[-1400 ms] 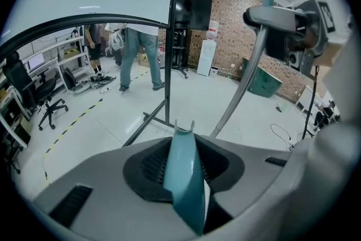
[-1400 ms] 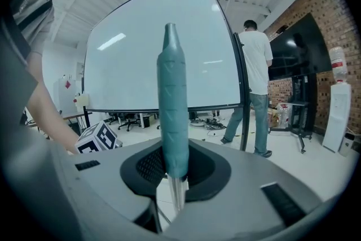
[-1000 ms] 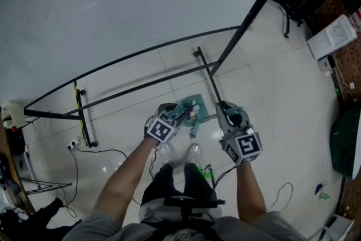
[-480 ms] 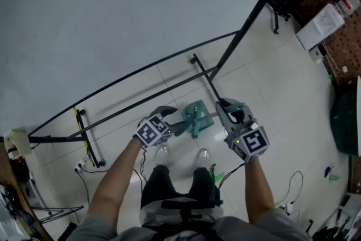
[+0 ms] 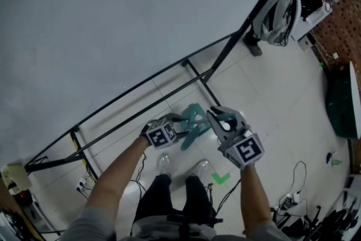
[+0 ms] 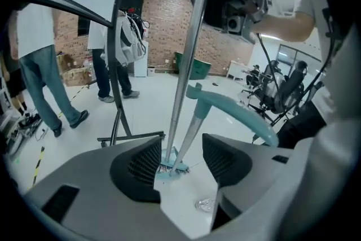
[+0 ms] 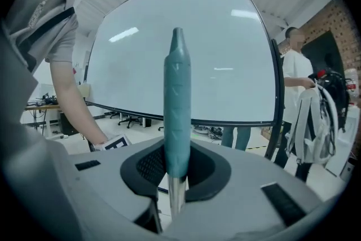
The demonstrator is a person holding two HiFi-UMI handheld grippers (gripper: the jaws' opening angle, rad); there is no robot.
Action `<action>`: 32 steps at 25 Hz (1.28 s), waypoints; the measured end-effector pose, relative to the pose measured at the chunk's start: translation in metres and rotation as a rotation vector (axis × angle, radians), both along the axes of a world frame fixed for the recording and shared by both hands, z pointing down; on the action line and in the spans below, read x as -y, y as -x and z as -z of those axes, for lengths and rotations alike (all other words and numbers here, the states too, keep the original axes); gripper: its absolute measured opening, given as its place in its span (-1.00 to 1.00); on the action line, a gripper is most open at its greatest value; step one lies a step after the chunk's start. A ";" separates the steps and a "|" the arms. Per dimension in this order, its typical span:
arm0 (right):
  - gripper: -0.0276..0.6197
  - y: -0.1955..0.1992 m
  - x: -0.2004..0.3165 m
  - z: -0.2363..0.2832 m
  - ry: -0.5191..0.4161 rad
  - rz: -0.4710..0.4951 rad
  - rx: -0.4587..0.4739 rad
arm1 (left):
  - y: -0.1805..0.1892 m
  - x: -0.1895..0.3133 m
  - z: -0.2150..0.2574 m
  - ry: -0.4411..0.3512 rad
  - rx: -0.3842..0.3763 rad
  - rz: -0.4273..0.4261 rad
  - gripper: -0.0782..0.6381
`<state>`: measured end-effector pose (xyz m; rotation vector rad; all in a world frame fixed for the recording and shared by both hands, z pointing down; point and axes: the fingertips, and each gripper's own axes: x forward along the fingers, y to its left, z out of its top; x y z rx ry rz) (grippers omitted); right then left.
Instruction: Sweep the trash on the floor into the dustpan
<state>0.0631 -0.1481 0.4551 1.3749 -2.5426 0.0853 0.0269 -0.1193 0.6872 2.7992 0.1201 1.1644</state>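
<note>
The right gripper [image 5: 223,117] is clenched on the teal grip of the broom [image 7: 177,104], which stands upright. The left gripper [image 6: 180,165] has just been spreading its jaws. They stand wide, with the curved handle of the dustpan [image 6: 228,108] rising in the gap and the pads clear of it. Each cube [image 5: 243,149] carries a black-and-white square marker. Dustpan and broom head meet on the tiles [image 5: 265,99] by the person's shoes [image 5: 164,163], with a crumpled clear wrapper [image 6: 204,204] just beside them. The black foot rail [image 5: 197,80] of the whiteboard [image 5: 113,25] hems the far side. Open floor lies to the right, with cables [image 5: 287,200] further off.
</note>
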 end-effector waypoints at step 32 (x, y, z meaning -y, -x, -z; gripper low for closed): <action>-0.73 -0.020 -0.019 -0.013 0.082 -0.245 0.224 | -0.068 -0.051 0.002 0.001 -0.094 -0.622 -0.25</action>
